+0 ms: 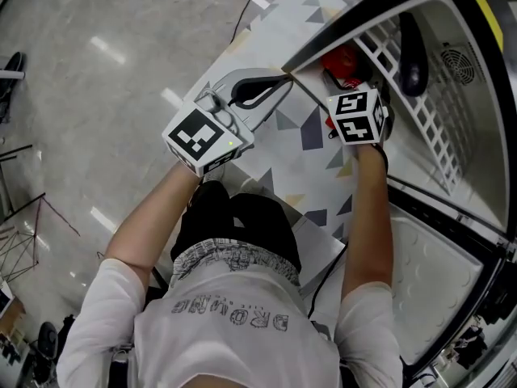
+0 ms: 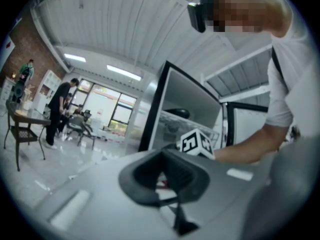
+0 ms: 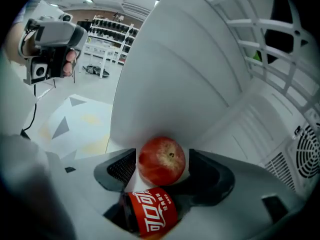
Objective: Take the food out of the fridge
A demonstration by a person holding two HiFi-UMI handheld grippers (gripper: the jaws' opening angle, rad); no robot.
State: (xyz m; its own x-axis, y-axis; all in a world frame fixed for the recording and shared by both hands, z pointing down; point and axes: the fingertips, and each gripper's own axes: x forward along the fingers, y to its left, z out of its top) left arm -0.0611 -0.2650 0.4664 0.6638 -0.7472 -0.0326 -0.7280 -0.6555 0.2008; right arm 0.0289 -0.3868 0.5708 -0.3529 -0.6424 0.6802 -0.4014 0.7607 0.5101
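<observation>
- The person's white printed T-shirt (image 1: pixel 234 322) and black shorts (image 1: pixel 234 225) fill the bottom of the head view, and both bare forearms stretch forward.
- The left gripper (image 1: pixel 284 78) is held about level over a table (image 1: pixel 311 132) covered in a cloth with grey and yellow triangles, just beside the fridge's open front. Its jaws are drawn together with nothing in them.
- The right gripper (image 3: pixel 162 170) tilts down into the open fridge (image 1: pixel 452 136), with its marker cube (image 1: pixel 357 115) on top. Its jaws are spread wide.
- A cola bottle (image 3: pixel 152 213) with a red label lies on its side under this gripper, nearer the camera than the jaw tips.
- Right behind the bottle, a red apple (image 3: pixel 161 160) sits on the white fridge floor between the two pads. A thin gap shows on either side, so neither pad presses on it.
- Above and beyond the apple is a white wire shelf (image 3: pixel 270 59) with a dark rounded thing (image 1: pixel 412 55) on it, too dim to name.
- A round fan grille (image 3: pixel 300 159) is set in the back wall.
- The fridge door (image 1: pixel 436 273) hangs open at the person's right, showing its white lining.
- Far off, the left gripper view shows a bright hall with a person in dark clothes (image 2: pixel 60 109) standing by a chair (image 2: pixel 22 134).
- The right gripper view shows storage racks (image 3: pixel 107 31).
</observation>
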